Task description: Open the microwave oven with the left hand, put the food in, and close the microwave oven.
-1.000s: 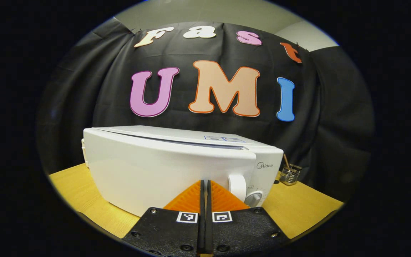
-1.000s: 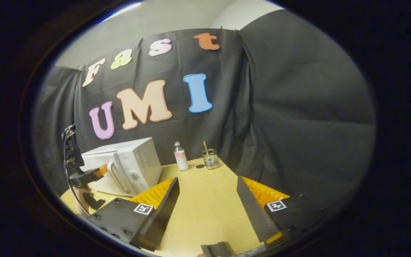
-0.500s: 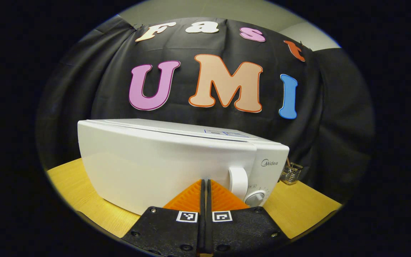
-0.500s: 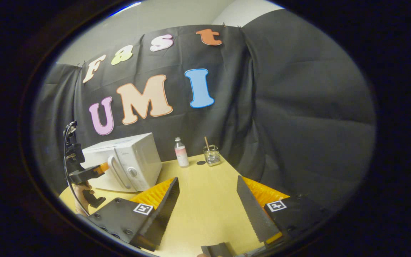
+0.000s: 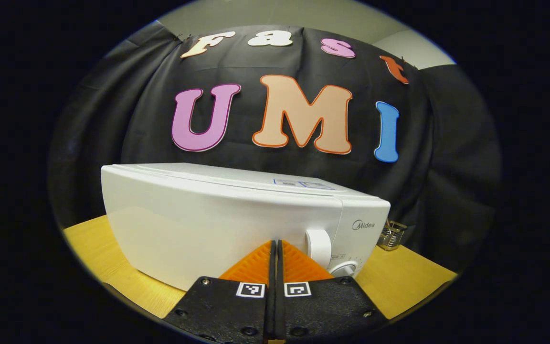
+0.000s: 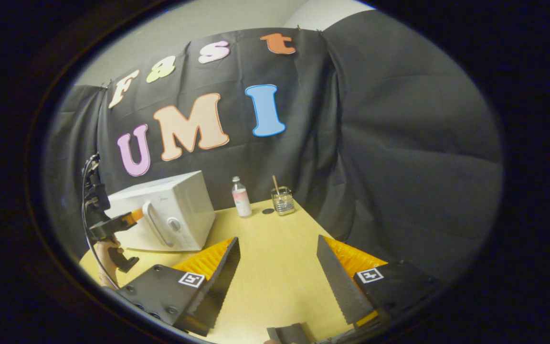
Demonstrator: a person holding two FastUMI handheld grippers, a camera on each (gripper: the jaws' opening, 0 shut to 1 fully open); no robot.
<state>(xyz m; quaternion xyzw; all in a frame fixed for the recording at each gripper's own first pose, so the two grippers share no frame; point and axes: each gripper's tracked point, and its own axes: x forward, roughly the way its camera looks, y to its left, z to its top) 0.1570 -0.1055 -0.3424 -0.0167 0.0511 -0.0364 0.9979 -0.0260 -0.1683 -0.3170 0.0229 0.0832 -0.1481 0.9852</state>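
Where table (image 6: pixel 275 267) ends, bottle (image 6: pixel 241 197), perhaps jar (image 6: pixel 282 200).

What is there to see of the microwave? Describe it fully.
The white, glossy box-shaped microwave oven stands upright on the yellow wooden table, its door shut. A curved white handle runs down the door's edge beside a round dial. The shut left tool points at the door, close to the handle.
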